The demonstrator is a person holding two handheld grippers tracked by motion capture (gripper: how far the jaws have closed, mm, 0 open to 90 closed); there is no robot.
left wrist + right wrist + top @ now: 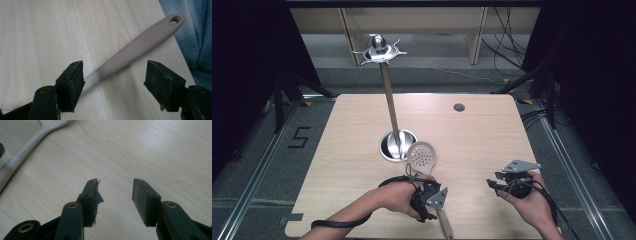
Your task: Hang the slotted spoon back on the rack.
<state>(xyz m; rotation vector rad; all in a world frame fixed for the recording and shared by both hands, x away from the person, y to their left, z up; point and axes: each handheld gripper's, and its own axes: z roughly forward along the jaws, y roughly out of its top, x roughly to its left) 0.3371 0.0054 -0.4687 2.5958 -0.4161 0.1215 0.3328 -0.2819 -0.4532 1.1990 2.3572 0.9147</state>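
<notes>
A skimmer lies flat on the wooden table, its round perforated head (pixel 421 156) next to the stand's base and its beige handle (pixel 140 45) running toward the near edge. My left gripper (pixel 428 207) hovers over that handle, open. In the left gripper view its jaws (pixel 115 75) stand wide on either side of the handle, which passes close by the left pad. My right gripper (pixel 495 182) is off to the right, open over bare wood with nothing between the jaws (pixel 115 187). The skimmer (pixel 30 142) lies at the top left of the right gripper view.
A tall metal utensil stand (pixel 389 95) with hooks at its top rises from a round base (pixel 392 145) at the table's middle. A small grey grommet (pixel 459 107) sits at the far right. The person's jeans (pixel 197 37) lie beyond the table's near edge.
</notes>
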